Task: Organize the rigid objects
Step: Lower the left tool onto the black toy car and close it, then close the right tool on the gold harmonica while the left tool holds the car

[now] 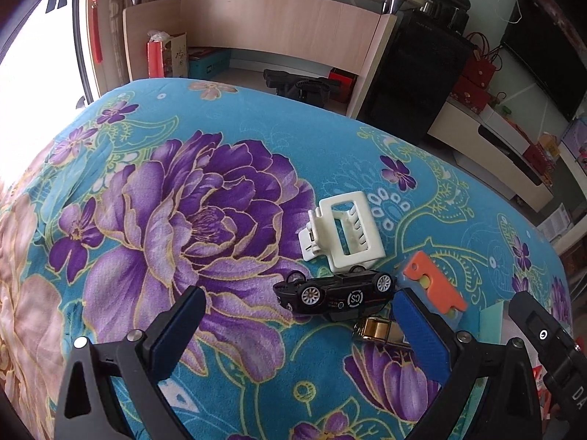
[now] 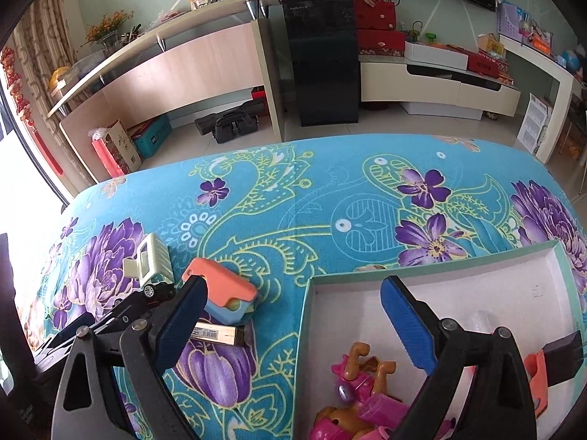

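Toy car (image 1: 335, 293) lies overturned beside white clip (image 1: 343, 234); both claws gape empty.

Floral blanket (image 1: 220, 168) bears white clip (image 1: 343, 233), overturned toy car (image 1: 335, 293), orange piece (image 1: 434, 288), perhaps a lighter (image 1: 378, 332), box (image 2: 436, 267).

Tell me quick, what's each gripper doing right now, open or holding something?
Left gripper: jaws open, holding nothing, above the toy car.
Right gripper: jaws open, holding nothing, over the box edge.
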